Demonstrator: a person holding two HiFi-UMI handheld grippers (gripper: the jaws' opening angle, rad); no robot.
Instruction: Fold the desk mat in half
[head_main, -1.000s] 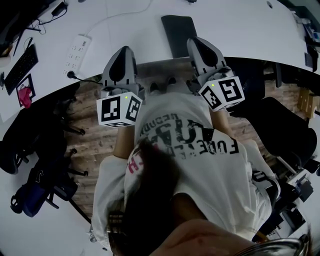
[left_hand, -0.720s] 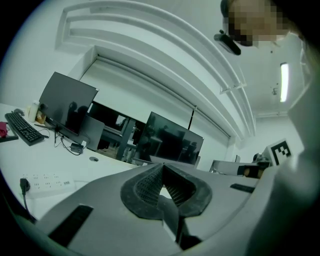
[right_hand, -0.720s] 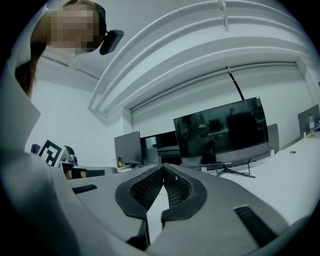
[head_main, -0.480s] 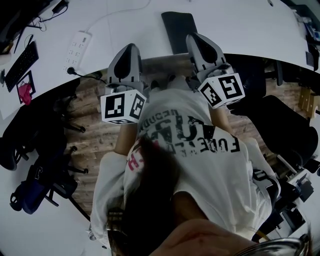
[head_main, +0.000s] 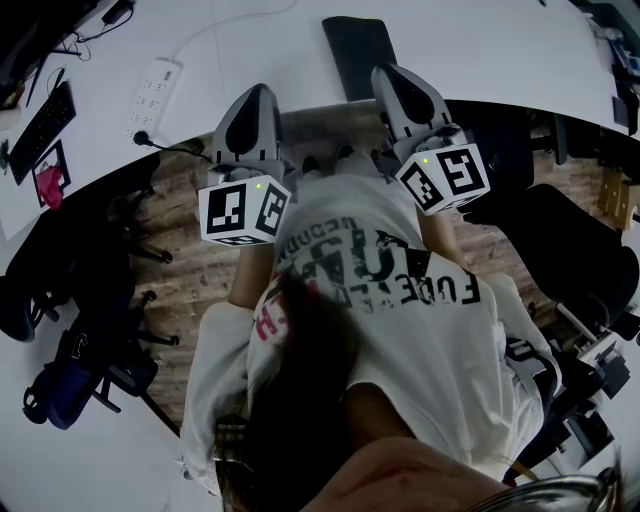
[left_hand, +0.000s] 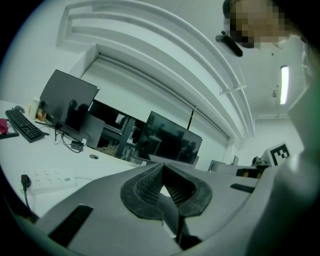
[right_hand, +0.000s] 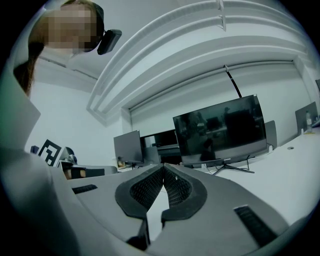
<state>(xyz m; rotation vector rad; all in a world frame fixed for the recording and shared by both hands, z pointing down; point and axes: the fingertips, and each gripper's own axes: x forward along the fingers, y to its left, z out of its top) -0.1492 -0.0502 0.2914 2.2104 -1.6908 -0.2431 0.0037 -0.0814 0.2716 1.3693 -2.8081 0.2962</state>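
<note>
Dark grey rectangular desk mat (head_main: 358, 55) lies flat on the white curved table (head_main: 480, 50), just ahead of the grey right gripper (head_main: 390, 76). The grey left gripper (head_main: 257, 96) is alongside at the table edge. Both grippers' jaws are closed together, holding nothing.

White desk (head_main: 480, 55), dark mat (head_main: 358, 52), power strip (head_main: 152, 95)

A curved white desk (head_main: 500, 60) spans the top, above a wood-plank floor (head_main: 200, 270) (black chairs (head_main: 575, 250) on both sides). A power strip (head_main: 153, 95) lies near the desk's left edge, and dark monitors (right_hand: 220, 130) stand farther back.
</note>
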